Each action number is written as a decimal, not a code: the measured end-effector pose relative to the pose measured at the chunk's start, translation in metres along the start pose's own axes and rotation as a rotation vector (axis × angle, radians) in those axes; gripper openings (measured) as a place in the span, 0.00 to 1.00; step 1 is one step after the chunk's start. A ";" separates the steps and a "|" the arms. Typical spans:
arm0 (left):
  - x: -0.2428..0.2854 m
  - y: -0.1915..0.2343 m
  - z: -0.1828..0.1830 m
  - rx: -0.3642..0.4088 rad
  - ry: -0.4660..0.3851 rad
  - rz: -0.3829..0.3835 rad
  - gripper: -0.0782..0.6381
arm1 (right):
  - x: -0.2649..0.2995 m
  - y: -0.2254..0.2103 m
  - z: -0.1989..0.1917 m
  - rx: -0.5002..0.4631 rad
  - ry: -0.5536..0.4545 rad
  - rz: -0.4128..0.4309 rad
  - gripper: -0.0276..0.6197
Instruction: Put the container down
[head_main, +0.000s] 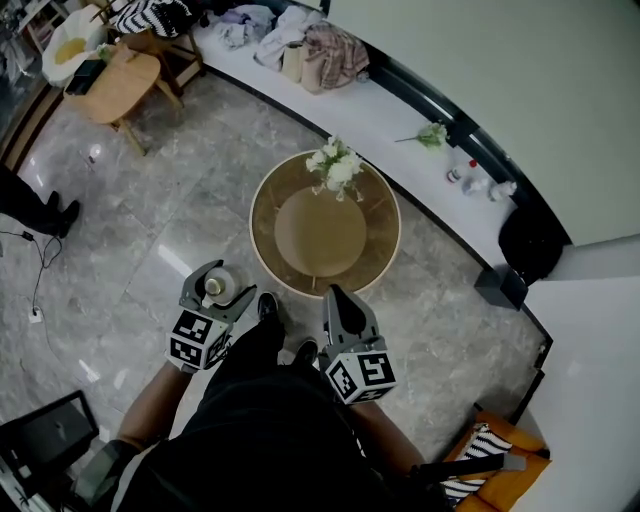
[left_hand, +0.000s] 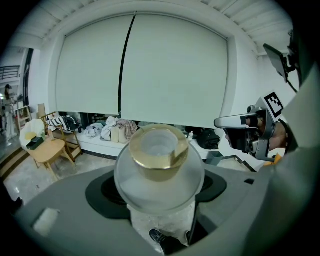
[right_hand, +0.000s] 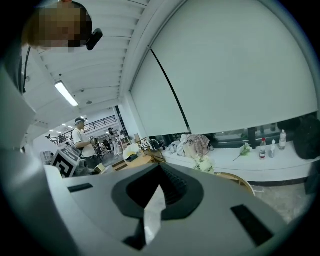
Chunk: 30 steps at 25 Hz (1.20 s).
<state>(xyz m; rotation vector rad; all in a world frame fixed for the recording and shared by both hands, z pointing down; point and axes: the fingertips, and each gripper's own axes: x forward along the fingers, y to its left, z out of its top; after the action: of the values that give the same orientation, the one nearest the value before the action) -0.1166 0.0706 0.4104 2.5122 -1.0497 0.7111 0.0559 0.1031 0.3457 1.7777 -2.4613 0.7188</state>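
Observation:
The container (left_hand: 159, 160) is a small frosted glass jar with a gold collar at its mouth. My left gripper (head_main: 215, 288) is shut on it, and it shows between the jaws in the head view as the container (head_main: 216, 287), held above the marble floor left of the round wooden table (head_main: 270, 190). My right gripper (head_main: 336, 300) is shut with nothing in it, its tip just over the table's near rim. The right gripper view shows its jaws (right_hand: 159, 197) pressed together. The right gripper (left_hand: 235, 122) also appears at the right of the left gripper view.
White flowers (head_main: 336, 170) stand on the table's far side. A white ledge (head_main: 400, 130) along the wall holds clothes, a flower stem and small bottles. A small wooden table and chair (head_main: 115, 85) stand at far left. My shoes (head_main: 268, 305) are by the table.

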 end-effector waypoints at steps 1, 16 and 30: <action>0.003 0.004 0.000 0.002 0.003 -0.005 0.58 | 0.005 0.001 0.001 -0.002 0.003 -0.002 0.05; 0.055 0.051 0.017 0.040 0.032 -0.100 0.58 | 0.065 -0.005 0.021 -0.026 0.020 -0.103 0.05; 0.124 0.082 0.026 0.069 0.060 -0.043 0.58 | 0.135 -0.046 0.021 -0.040 0.017 -0.047 0.05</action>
<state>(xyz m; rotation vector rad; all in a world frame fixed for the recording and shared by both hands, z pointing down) -0.0933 -0.0676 0.4671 2.5466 -0.9634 0.8176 0.0558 -0.0364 0.3810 1.8008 -2.3973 0.6743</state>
